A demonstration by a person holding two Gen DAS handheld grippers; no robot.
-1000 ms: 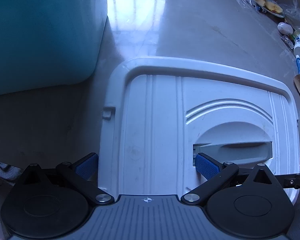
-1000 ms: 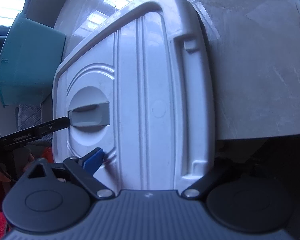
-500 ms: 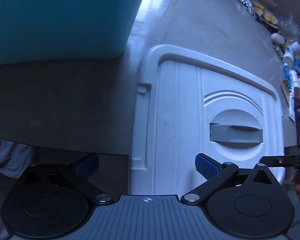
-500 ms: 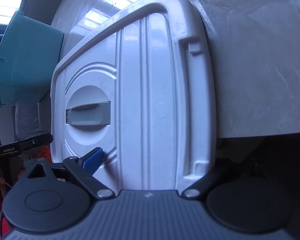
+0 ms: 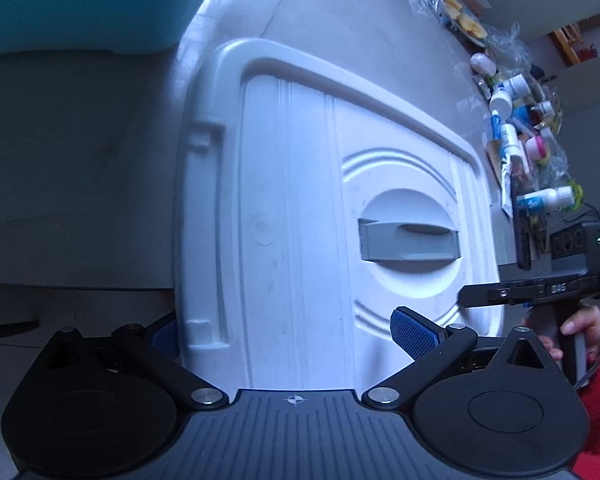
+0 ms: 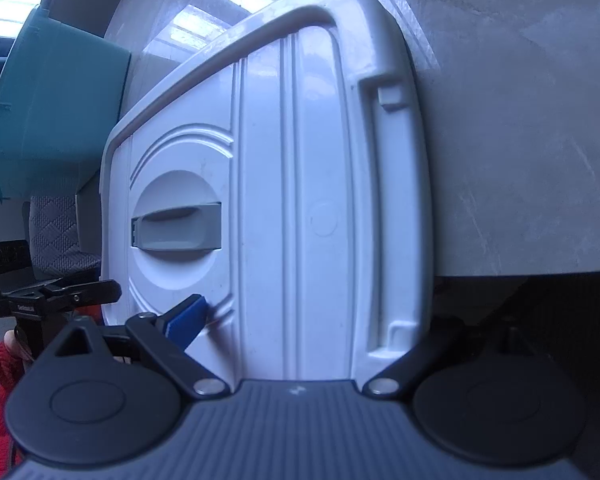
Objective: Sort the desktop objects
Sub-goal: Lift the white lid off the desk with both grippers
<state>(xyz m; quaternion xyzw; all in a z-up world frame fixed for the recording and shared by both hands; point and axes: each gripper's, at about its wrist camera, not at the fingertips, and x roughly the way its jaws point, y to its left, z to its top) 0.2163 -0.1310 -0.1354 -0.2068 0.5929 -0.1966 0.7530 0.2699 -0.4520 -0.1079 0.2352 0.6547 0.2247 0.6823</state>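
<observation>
Lid (image 5: pixel 300 220) of white plastic lies flat on your grey surface (image 5: pixel 360 12), its near edge overhanging the surface's edge toward you. In your left wrist view, from 9 o'clock: a teal bin (image 5: pixel 80 0) stands at 10 o'clock, apart from the lid; your left gripper (image 5: pixel 288 332) has its fingers (image 5: pixel 414 332) spread wide, one blue pad over the lid and the other below its near corner, grasping nothing. A grey recessed handle (image 5: pixel 410 240) sits at 3 o'clock; bottles and tubes (image 5: pixel 508 120) crowd 2 o'clock. In your right wrist view, the teal bin (image 6: pixel 60 112) stands at 9 o'clock. Your right gripper (image 6: pixel 300 328) straddles the lid's (image 6: pixel 300 200) near edge, fingers (image 6: pixel 186 316) spread, one pad resting on the lid; whether the hidden one touches cannot be told.
</observation>
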